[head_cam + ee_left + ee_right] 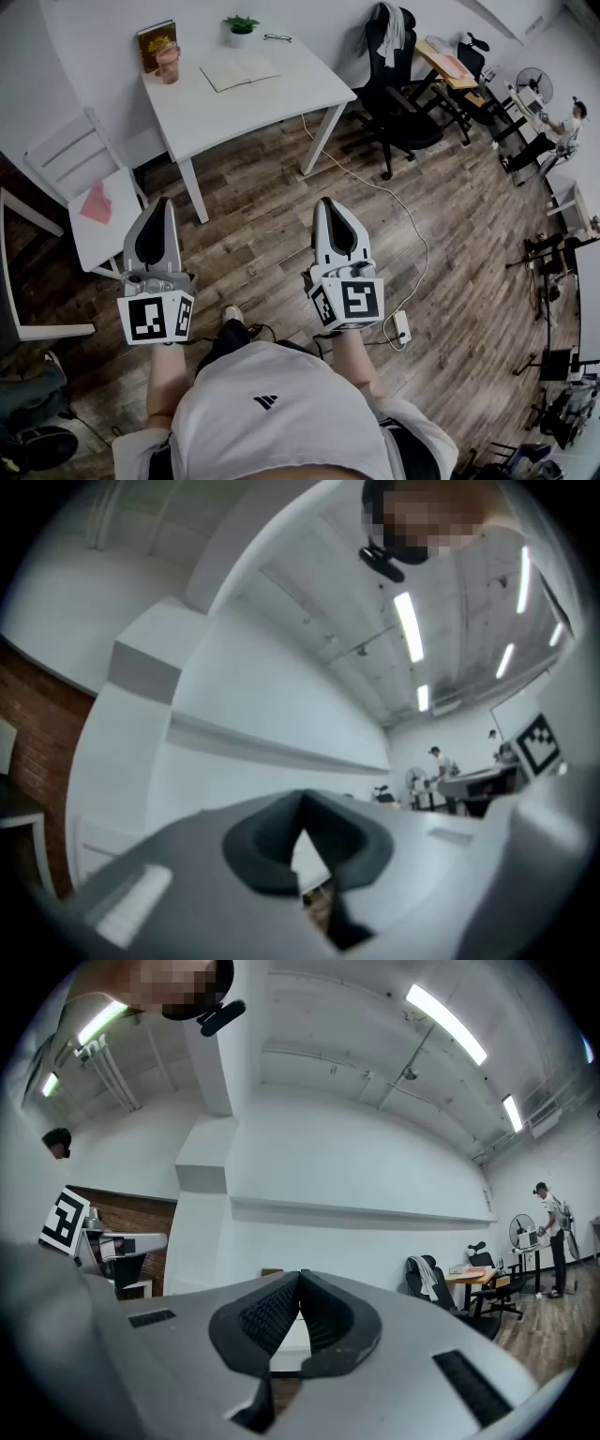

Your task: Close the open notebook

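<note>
Wooden floor (281, 187) stretched between you and the white table (272, 103), where the open notebook (240, 71) lay flat near a potted plant (241, 28). You held the left hand-held gripper (162, 202) and the right hand-held gripper (326, 201) well short of it, each with jaws pressed together, gripping nothing

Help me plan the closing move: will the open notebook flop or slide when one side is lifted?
The open notebook looks thin and lies flat, so its lifted half will probably bend rather than stay stiff. It seems light, and the white table looks smooth, so it may well slide if pushed sideways.
</note>
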